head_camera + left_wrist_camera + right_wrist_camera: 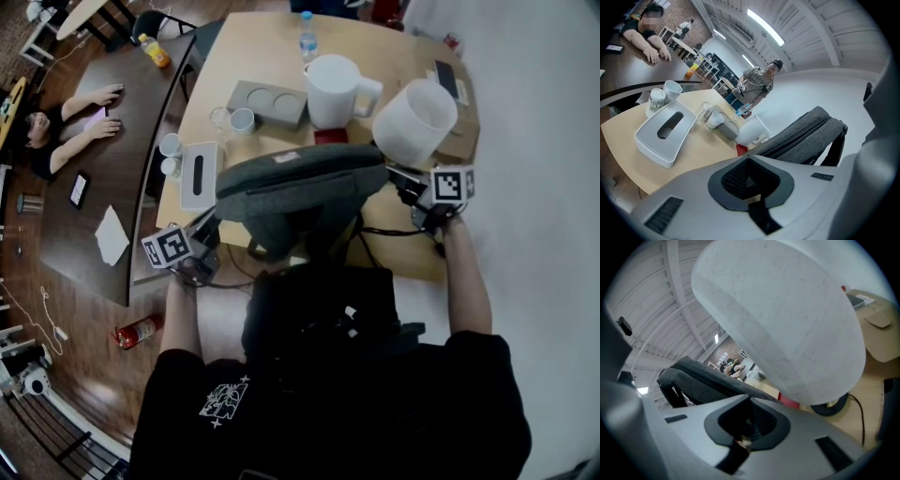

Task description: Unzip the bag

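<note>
Left tongs point(748, 159) and right tongs point(750, 401) are both pinched together, nothing in either. Grey bag point(300, 183) lies btw them on the counter point(253, 47), just ahead of each tip, zip looks closed afaict. Big white tub point(414, 122) sits right beyond the right tongs.

Bright, even light; long white ceiling strip lamp point(764, 26) glares above the left claw point(747, 158); fisheye edges darken.
</note>
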